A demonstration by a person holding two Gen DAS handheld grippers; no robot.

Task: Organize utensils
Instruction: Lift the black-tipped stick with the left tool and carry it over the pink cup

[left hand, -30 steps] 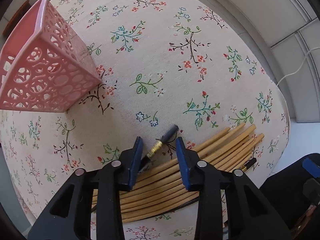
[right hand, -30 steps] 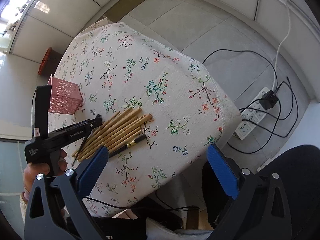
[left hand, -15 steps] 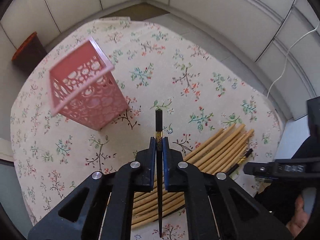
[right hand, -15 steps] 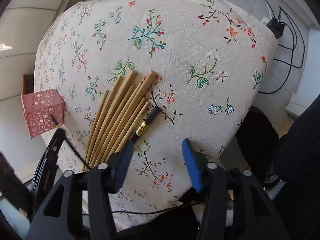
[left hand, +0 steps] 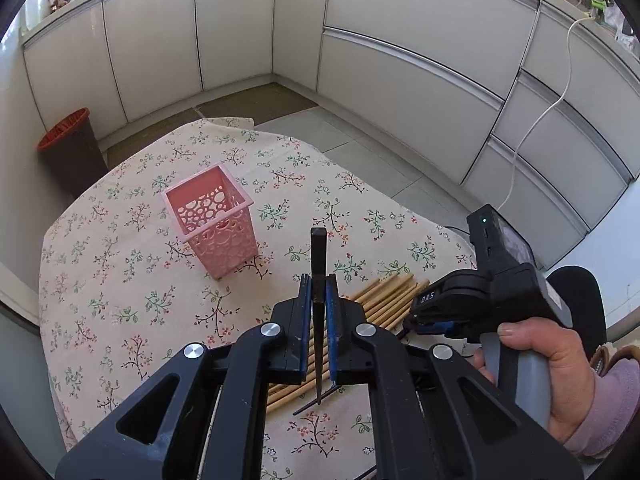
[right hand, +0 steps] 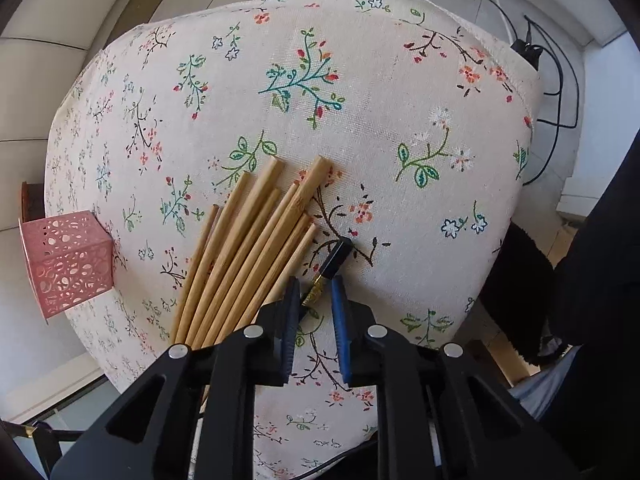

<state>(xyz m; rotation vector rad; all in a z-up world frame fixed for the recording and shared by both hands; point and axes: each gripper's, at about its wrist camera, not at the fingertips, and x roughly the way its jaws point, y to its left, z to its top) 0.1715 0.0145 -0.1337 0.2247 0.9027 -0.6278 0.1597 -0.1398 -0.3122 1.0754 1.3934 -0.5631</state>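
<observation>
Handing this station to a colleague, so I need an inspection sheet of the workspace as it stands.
Surface: table under a floral cloth.
Job's things: pink holder upright and looks empty; wooden chopsticks lie bunched on the cloth; one black chopstick lifted, a second black chopstick lies beside the bunch.
Clutter: nothing seen.
Grippers: left gripper shut on the lifted chopstick; right gripper has been closing around the second, pads not yet pressing.
Cables: black leads on the floor, white cord down the cabinets.
Surroundings: grey cabinets, dark bin with red rim.
</observation>
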